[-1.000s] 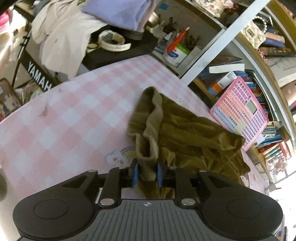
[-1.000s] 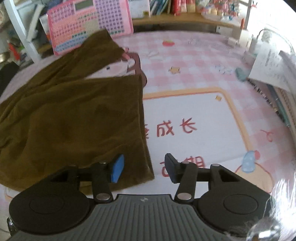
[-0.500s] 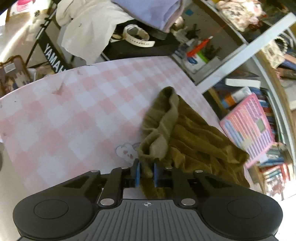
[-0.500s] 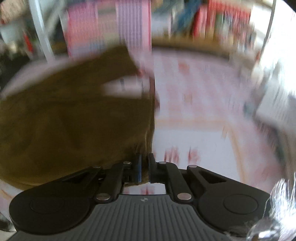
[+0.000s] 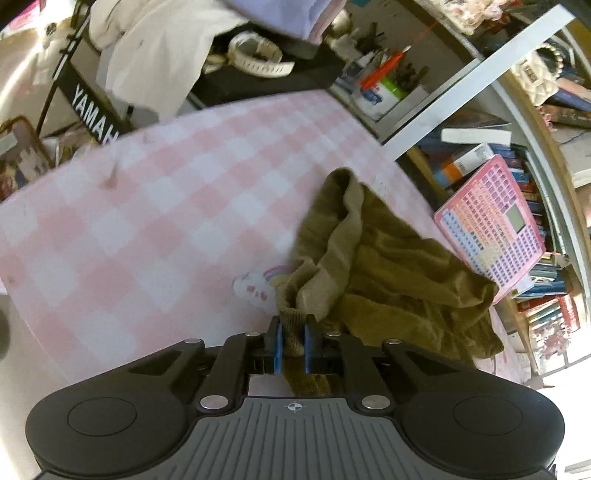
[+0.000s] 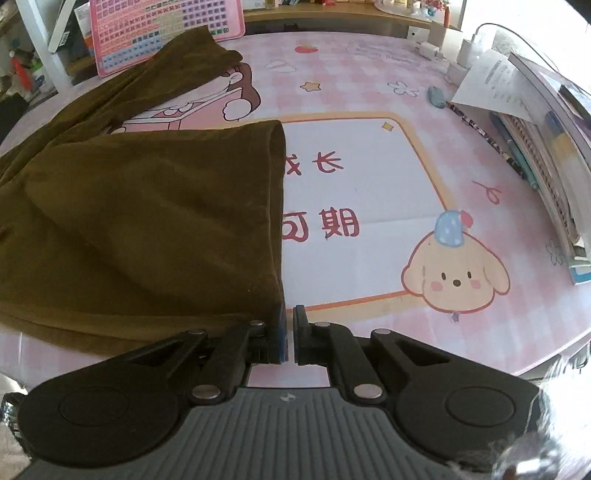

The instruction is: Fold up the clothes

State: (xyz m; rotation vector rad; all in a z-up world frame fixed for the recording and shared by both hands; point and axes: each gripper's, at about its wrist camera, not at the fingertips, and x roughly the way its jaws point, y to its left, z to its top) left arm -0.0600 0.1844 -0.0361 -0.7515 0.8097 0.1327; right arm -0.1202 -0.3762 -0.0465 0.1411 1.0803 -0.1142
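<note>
The left gripper [image 5: 293,345] is clamped tight on a bunched fold of the olive-brown trousers [image 5: 388,280], the 2 blue pads [image 5: 279,343] pressing the cloth from either side with a strip of it hanging down behind them. That grip is the same as 1 second ago. From the pinch the cloth rises in a rumpled ridge and spreads away toward the pink keyboard toy [image 5: 491,232], which leans against the bookshelf beside the trousers' far edge.

The right gripper [image 6: 289,341] has changed: 1 second ago its jaws stood wide apart just over the near corner of a trouser leg, and now they are drawn almost together, only a thin slit between them. The hem corner of the trousers [image 6: 147,206] meets the left pad [image 6: 281,332], and the leg's edge is lifted into a taut vertical line above it, so the cloth appears pinched, though the contact itself is hard to see.

The trousers lie on the pink checked table mat [image 6: 369,177], left of its white panel with red characters. The second leg stretches past the first toward the keyboard toy [image 6: 166,29]. Beyond the trousers' crumpled end, in the left wrist view, the mat [image 5: 147,221] is bare checks.
</note>
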